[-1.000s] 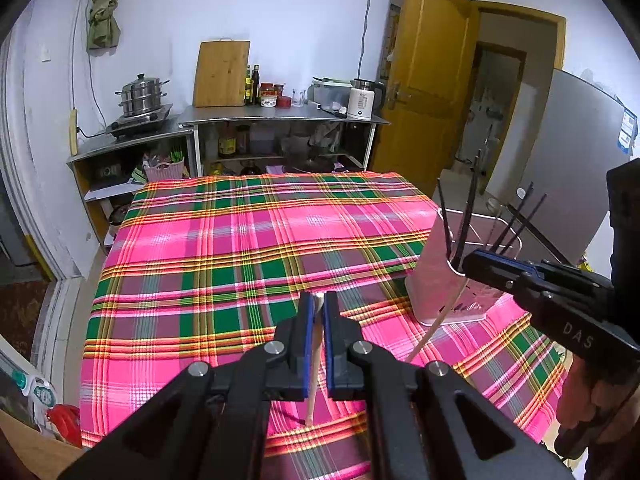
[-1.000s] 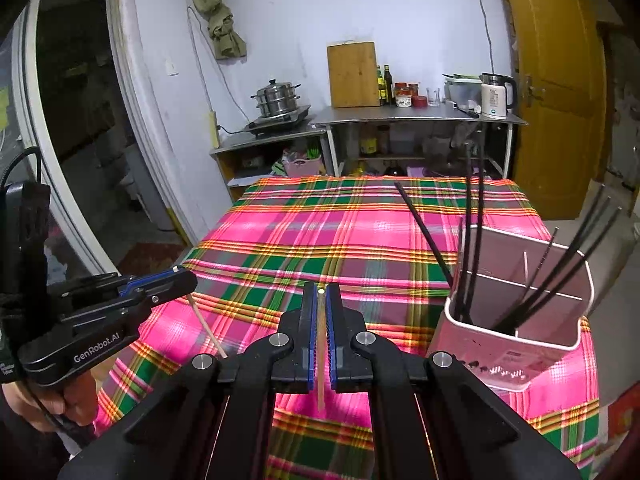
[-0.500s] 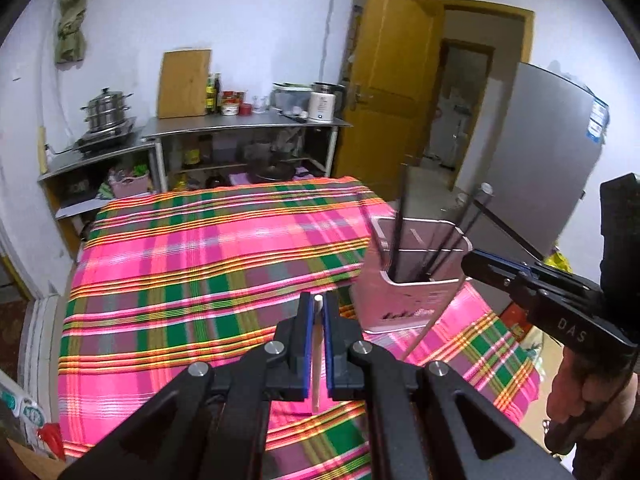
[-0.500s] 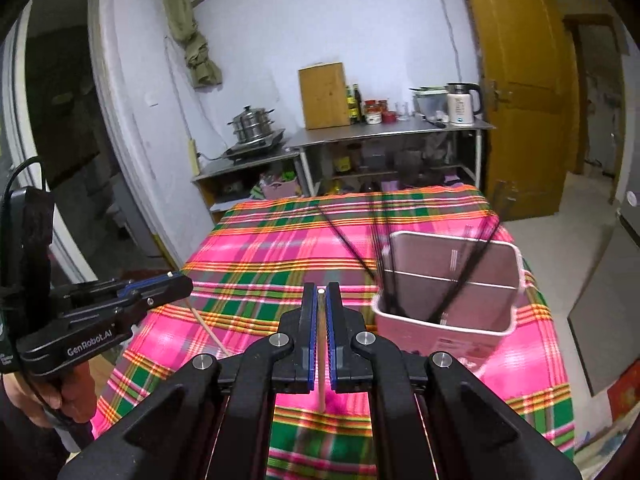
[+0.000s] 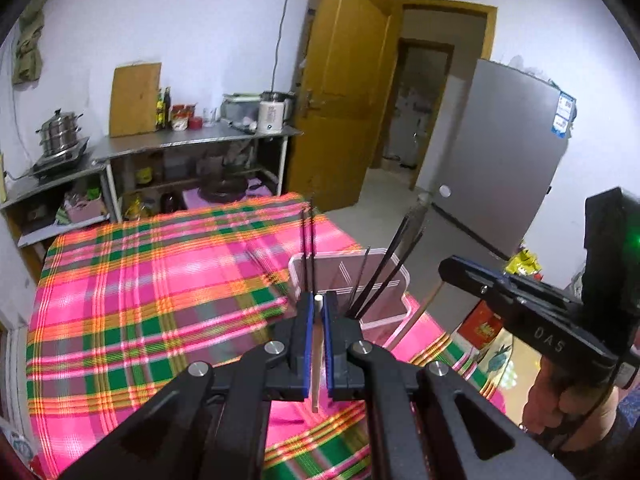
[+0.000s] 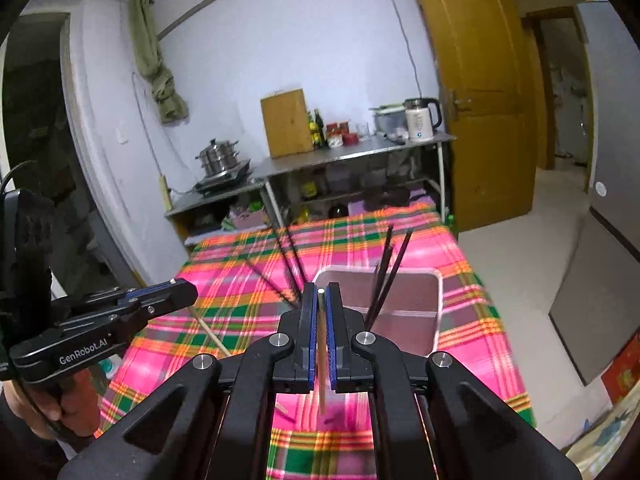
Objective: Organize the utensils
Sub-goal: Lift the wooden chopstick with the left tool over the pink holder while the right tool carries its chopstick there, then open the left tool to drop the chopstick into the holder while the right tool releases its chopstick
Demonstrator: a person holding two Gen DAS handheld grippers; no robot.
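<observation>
My left gripper point(image 5: 318, 304) is shut on a light wooden chopstick point(image 5: 317, 356) held upright above the table. My right gripper point(image 6: 320, 294) is shut on another wooden chopstick point(image 6: 321, 360). A pale pink utensil holder point(image 5: 384, 316) with several black chopsticks point(image 5: 386, 268) stands just beyond the left gripper, near the table's right edge. In the right wrist view the holder point(image 6: 412, 312) sits right of and beyond the fingers. The left gripper point(image 6: 176, 288) shows there at the left, the right gripper point(image 5: 452, 270) in the left wrist view at the right.
A pink and green plaid cloth point(image 5: 140, 288) covers the table. Behind it stand a metal shelf unit point(image 5: 192, 144) with a kettle, jars, cutting board and steamer pot, a yellow door point(image 5: 344, 100) and a grey fridge point(image 5: 504, 160).
Both grippers have risen and swung toward the utensil holder, each still holding its chopstick. The holder now sits closer to the centre of both views.
</observation>
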